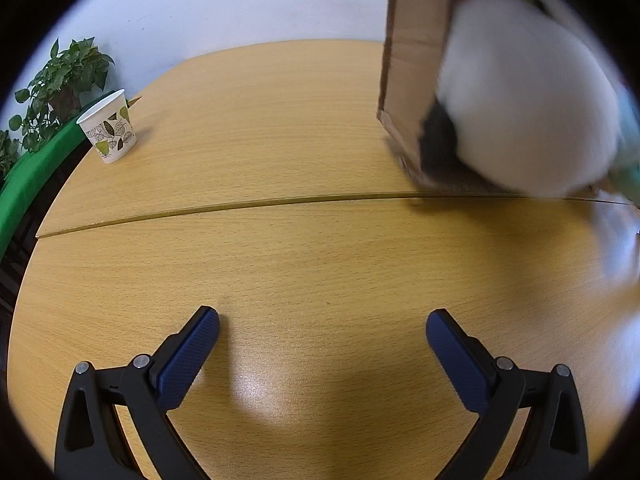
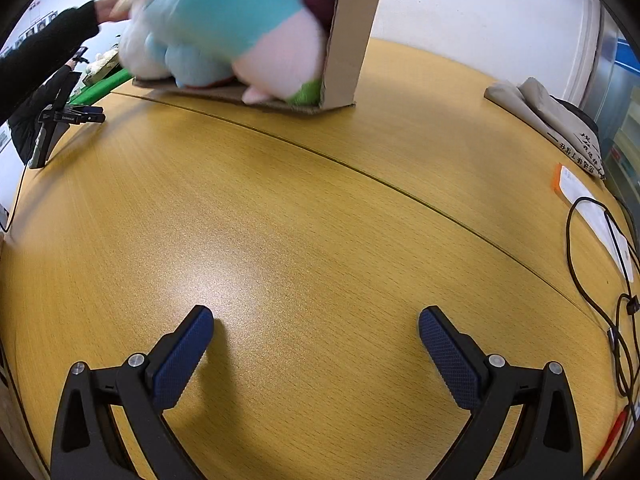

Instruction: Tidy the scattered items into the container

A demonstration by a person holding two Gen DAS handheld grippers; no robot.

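Grippers first: left gripper [image 1: 322,322] and right gripper [image 2: 316,320] hover wide open, empty, over bare counter [image 2: 304,208]. Beyond, a tipped cardboard box [image 2: 348,40] spills plush toys [image 2: 224,28]; scattering step, gathering comes next.

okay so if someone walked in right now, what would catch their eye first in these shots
Most likely the cardboard box tipped on the far side of the wooden table, with blurred plush toys spilling from its opening. Next, the leaf-patterned paper cup standing alone at the far left edge by a potted plant. Both grippers, left and right, hover open and empty.
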